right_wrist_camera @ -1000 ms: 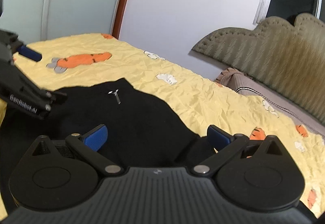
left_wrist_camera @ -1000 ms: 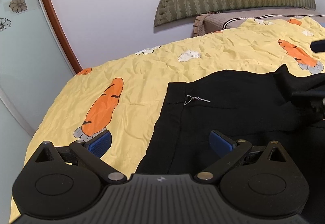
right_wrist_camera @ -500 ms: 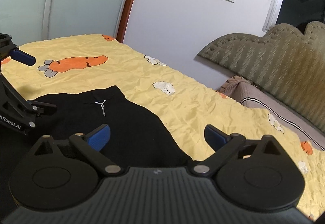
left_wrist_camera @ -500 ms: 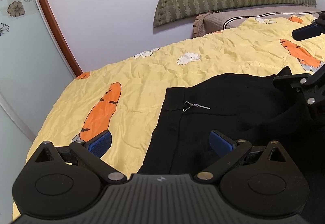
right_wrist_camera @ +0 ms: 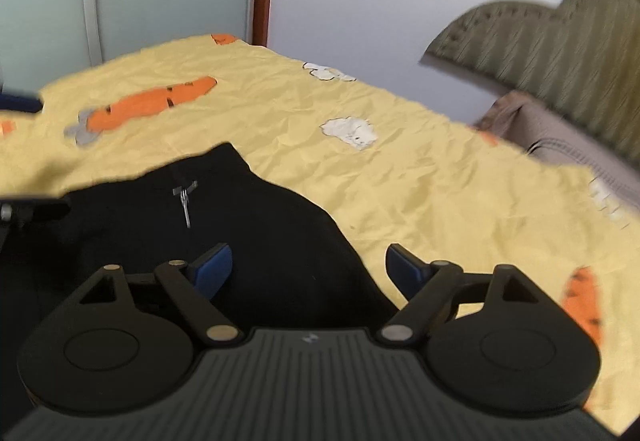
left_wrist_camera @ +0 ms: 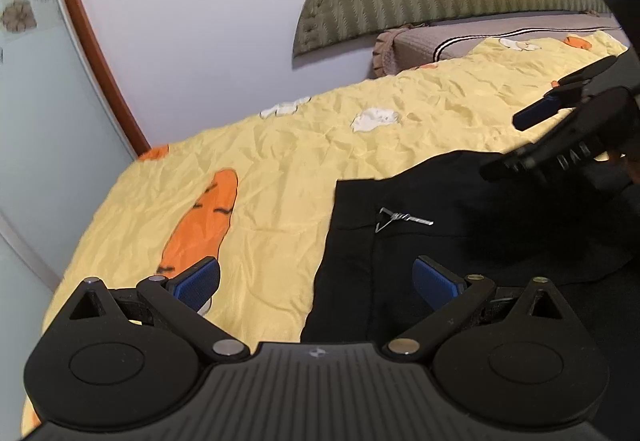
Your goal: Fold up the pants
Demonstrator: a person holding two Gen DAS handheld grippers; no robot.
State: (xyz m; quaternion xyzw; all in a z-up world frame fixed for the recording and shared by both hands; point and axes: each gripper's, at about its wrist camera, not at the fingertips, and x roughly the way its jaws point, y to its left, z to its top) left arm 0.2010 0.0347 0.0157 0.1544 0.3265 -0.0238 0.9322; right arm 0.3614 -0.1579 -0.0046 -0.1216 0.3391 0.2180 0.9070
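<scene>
Black pants (left_wrist_camera: 460, 241) lie flat on the yellow carrot bedsheet (left_wrist_camera: 280, 169), metal zipper pull (left_wrist_camera: 404, 219) showing. Left tongs (left_wrist_camera: 316, 281) and right tongs (right_wrist_camera: 306, 265) both gape wide, holding nothing. Risk: pinching sheet together with fabric, dragging the fold crooked.

Your right gripper (left_wrist_camera: 568, 137) has risen along the right edge of the left wrist frame, from mid-right to upper right, and now hangs above the black pants (left_wrist_camera: 460, 241), clear of the cloth. In the right wrist frame the view has swung: the pants (right_wrist_camera: 240, 233) and their metal zipper pull (right_wrist_camera: 185, 197) sit lower, while your left gripper (right_wrist_camera: 24, 209) has slid almost off the left edge.
</scene>
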